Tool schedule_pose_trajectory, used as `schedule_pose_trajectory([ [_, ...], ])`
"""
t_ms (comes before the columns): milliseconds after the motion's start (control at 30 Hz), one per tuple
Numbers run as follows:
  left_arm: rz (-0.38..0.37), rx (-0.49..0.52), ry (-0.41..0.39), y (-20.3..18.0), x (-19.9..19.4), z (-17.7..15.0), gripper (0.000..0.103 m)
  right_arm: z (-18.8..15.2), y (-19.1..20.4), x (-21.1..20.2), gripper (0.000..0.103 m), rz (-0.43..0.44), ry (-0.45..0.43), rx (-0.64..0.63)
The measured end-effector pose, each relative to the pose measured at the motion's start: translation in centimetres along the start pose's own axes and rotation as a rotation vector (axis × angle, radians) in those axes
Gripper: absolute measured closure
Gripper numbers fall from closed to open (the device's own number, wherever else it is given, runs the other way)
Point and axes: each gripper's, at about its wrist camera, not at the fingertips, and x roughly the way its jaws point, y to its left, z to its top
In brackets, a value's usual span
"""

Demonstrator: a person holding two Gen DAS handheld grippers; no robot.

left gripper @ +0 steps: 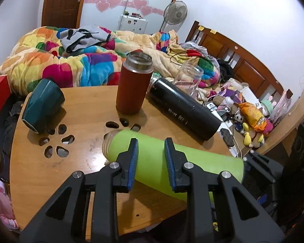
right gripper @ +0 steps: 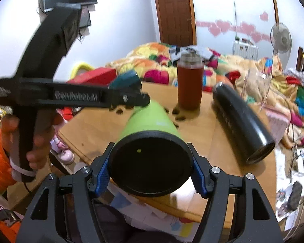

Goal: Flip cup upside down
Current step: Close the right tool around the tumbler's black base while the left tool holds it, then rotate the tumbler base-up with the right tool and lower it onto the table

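Right gripper [right gripper: 150, 174] is clamped on the black-capped base end of the lime-green cylindrical metal cup [right gripper: 150, 141], its blue pads pressed against either side of the base. That cup lies on its side on the round wooden table [left gripper: 50, 172], base hanging out past the table edge and its threaded open mouth pointing inward toward the flower-shaped cut-outs in the tabletop. Left gripper [left gripper: 151, 158] hangs over the middle of the green cup with its blue-padded fingers [left gripper: 133, 160] spread; whether the pads touch the cup I cannot tell. A bare hand [right gripper: 30, 133] grips that gripper's black handle.

Beyond the green cup's mouth stands a rust-red steel-rimmed tumbler [left gripper: 132, 85], upright and lidless. Just beside the tumbler, a long black flask [left gripper: 182, 111] lies on its side. Behind the flask is a clear glass jar [left gripper: 189, 81], tilted. At the far side of the table from the flask, a dark teal mug [left gripper: 42, 105] lies tipped over. Past the table sprawls a bed with a multicoloured blanket [left gripper: 71, 64].
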Motion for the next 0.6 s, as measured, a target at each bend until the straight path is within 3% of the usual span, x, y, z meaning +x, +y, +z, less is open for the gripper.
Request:
schedule_pose_trajectory([
  [233, 0.009, 0.019, -0.035, 0.2, -1.5, 0.8, 0.077, 3.1, 0.7, -1.3, 0.040, 0.021, -0.065, -0.039],
  [433, 0.059, -0.022, -0.062, 2.6, -2.8, 1.9, 0.077, 5.8, 1.5, 0.2, 0.040, 0.023, -0.037, -0.087],
  [600, 0.121, 0.009, -0.088, 3.8, -5.0, 2.4, 0.075, 8.2, 1.9, 1.5, 0.040, 0.026, -0.007, -0.115],
])
